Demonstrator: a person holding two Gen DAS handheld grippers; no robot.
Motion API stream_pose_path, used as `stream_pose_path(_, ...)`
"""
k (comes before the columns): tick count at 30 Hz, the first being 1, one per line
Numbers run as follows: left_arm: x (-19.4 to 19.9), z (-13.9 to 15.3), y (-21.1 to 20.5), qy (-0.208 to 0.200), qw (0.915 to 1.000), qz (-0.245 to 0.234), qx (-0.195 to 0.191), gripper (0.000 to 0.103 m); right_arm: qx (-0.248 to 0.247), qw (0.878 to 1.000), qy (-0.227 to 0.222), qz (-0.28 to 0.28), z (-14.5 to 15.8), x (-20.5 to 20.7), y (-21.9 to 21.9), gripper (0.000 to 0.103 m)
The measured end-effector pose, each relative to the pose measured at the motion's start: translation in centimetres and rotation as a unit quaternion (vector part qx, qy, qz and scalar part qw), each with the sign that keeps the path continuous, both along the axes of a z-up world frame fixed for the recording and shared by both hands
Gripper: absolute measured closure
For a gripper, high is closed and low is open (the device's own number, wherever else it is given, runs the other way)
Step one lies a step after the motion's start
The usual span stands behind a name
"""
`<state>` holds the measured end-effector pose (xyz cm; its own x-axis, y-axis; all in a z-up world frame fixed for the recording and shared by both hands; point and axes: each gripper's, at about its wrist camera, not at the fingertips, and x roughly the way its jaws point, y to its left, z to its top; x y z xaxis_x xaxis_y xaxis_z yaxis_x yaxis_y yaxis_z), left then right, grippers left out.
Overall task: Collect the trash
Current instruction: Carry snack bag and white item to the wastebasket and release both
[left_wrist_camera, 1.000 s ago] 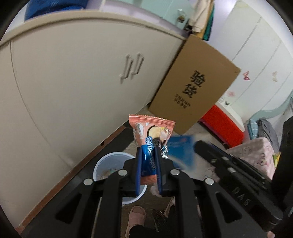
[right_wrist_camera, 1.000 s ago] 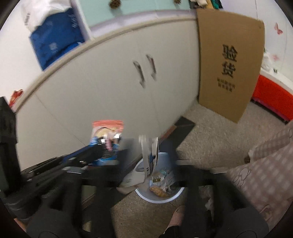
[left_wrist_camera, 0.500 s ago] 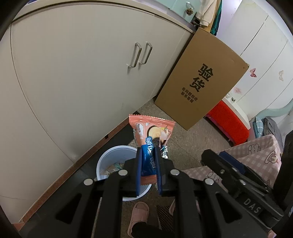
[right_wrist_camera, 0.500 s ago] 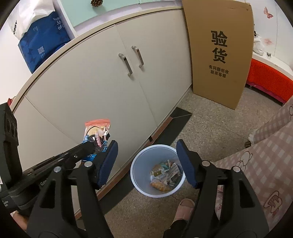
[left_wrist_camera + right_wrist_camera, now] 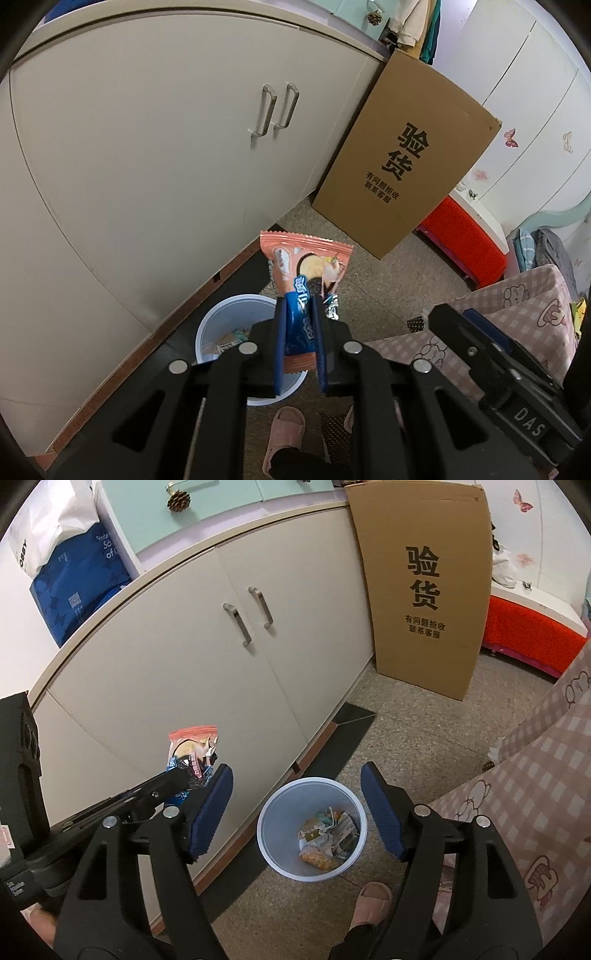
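My left gripper (image 5: pixel 300 306) is shut on an orange and blue snack wrapper (image 5: pixel 304 266) and holds it upright in the air, above and just right of a pale blue trash bin (image 5: pixel 225 325) on the floor. In the right wrist view the wrapper (image 5: pixel 192 753) and the left gripper (image 5: pixel 173 775) sit to the left of the bin (image 5: pixel 271 812), which holds several pieces of trash. My right gripper (image 5: pixel 297 786) is open and empty, directly above the bin.
A cream cabinet (image 5: pixel 229 672) with two handles stands behind the bin. A large cardboard box (image 5: pixel 424 587) leans by it. A red box (image 5: pixel 532 635) is at far right. Pink checked fabric (image 5: pixel 546 775) lies to the right. A slippered foot (image 5: pixel 369 904) stands below the bin.
The right gripper has dropped its blue wrapper and now stands open and empty. Both views have tilted down toward the bin. The left gripper still holds its wrapper.
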<state>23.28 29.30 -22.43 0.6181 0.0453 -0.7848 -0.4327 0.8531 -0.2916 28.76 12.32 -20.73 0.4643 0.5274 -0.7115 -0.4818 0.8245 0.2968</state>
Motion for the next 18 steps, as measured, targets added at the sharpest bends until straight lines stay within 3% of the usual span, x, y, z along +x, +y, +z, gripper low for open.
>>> stream_pose_path(6,0.6,0.2,0.0,0.0,0.9999,0.011,0.009,0.087,0.008,1.0,-0.015,-0.01,0.6,-0.2,-0.6,0.031)
stream_pose_path(7,0.6,0.2,0.1,0.0,0.9998,0.016,0.012,0.083,0.01,1.0,-0.016,-0.012,0.6,-0.2,-0.7,0.031)
stream_pose_path(9,0.8,0.0,0.1,0.008,0.9995,0.024,0.018,0.053,0.011,1.0,-0.015,-0.013,0.7,-0.2,-0.9,0.03)
stream_pose_path(10,0.8,0.0,0.1,0.008,0.9994,0.027,0.02,0.033,0.011,1.0,-0.014,-0.014,0.7,-0.2,-1.0,0.03)
stream_pose_path(13,0.4,0.0,0.0,0.005,0.9988,0.04,0.027,0.03,0.009,1.0,-0.012,-0.013,0.6,-0.2,-1.2,0.03)
stream_pose_path(18,-0.5,0.8,-0.1,-0.003,0.999,0.045,0.003,0.03,0.013,1.0,-0.01,-0.019,0.9,-0.4,-1.8,0.03)
